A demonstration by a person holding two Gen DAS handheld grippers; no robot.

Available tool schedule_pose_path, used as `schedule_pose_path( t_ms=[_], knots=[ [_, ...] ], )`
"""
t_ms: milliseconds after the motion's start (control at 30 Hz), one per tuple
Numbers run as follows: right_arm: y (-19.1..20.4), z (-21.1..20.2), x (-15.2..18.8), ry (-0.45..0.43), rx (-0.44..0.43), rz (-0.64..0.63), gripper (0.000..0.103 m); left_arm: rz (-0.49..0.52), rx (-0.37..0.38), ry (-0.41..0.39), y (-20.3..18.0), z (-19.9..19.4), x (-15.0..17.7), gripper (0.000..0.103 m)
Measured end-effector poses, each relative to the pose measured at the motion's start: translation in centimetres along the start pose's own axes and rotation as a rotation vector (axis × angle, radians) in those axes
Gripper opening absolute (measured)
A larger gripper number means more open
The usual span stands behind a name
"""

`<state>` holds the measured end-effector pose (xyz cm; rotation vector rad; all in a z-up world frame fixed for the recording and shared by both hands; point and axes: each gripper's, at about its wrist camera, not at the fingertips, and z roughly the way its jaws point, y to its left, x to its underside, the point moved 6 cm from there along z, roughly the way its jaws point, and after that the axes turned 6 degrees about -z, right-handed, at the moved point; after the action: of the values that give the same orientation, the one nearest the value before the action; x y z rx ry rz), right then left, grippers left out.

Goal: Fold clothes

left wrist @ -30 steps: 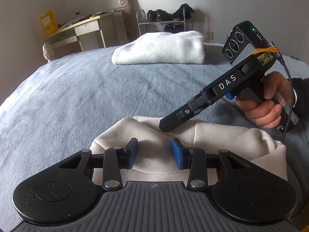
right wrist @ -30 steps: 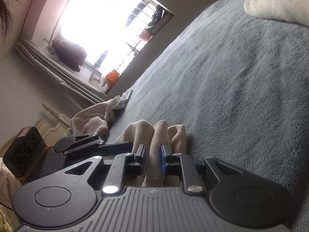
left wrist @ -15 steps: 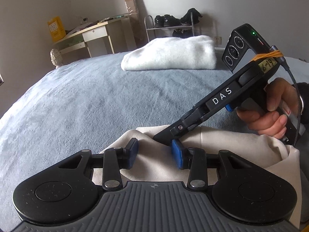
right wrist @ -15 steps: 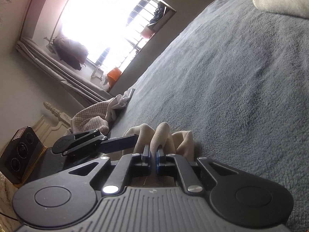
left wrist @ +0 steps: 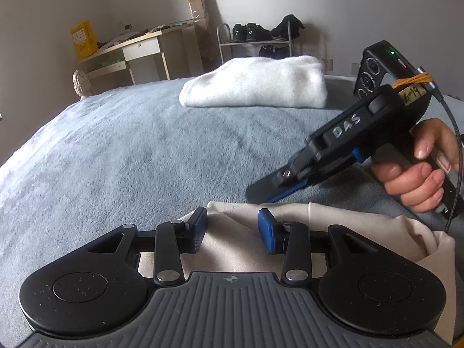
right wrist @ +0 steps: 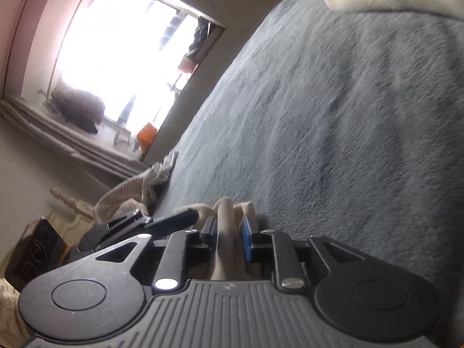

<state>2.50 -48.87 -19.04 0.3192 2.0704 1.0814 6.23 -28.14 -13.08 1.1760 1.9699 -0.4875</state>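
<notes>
desk (left wrist: pixel 139 49), shoe rack (left wrist: pixel 255 40), bright window (right wrist: pixel 121 52).

**Beige garment bunched on bed**

Beige garment (left wrist: pixel 240 240) lies rumpled at near edge of grey-blue bed (left wrist: pixel 130 150), plain smooth fabric, soft folds and a seam ridge across its top. In right wrist view a raised fold (right wrist: pixel 229 232) stands up in several ridges. White folded garment (left wrist: pixel 255 87) sits flat, well apart, at far side.
</notes>
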Motion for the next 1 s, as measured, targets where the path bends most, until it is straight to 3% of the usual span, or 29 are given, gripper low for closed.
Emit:
schedule_pose_path(
  t_ms=[133, 300, 433, 700, 1000],
  knots=[
    [-1.1, -6.0, 0.7, -0.116, 0.030, 0.082, 0.028, 0.033, 0.025, 0.004, -1.3, 0.0, 0.5, 0.039],
    [-0.9, -10.4, 5.2, -0.069, 0.090, 0.119, 0.029, 0.081, 0.058, 0.010, -3.1, 0.0, 1.3, 0.039],
    [1.2, -10.6, 8.0, 0.007, 0.107, 0.076, 0.029, 0.119, 0.085, 0.016, -4.6, -0.1, 1.9, 0.039],
    [3.4, -7.8, 8.8, 0.143, 0.235, -0.144, 0.025, 0.148, 0.074, 0.006, -5.3, -0.1, 2.6, 0.039],
    [3.4, -7.1, 8.2, 0.172, 0.242, -0.128, 0.025, 0.143, 0.062, -0.010, -5.4, -0.1, 2.6, 0.039]
  ],
)
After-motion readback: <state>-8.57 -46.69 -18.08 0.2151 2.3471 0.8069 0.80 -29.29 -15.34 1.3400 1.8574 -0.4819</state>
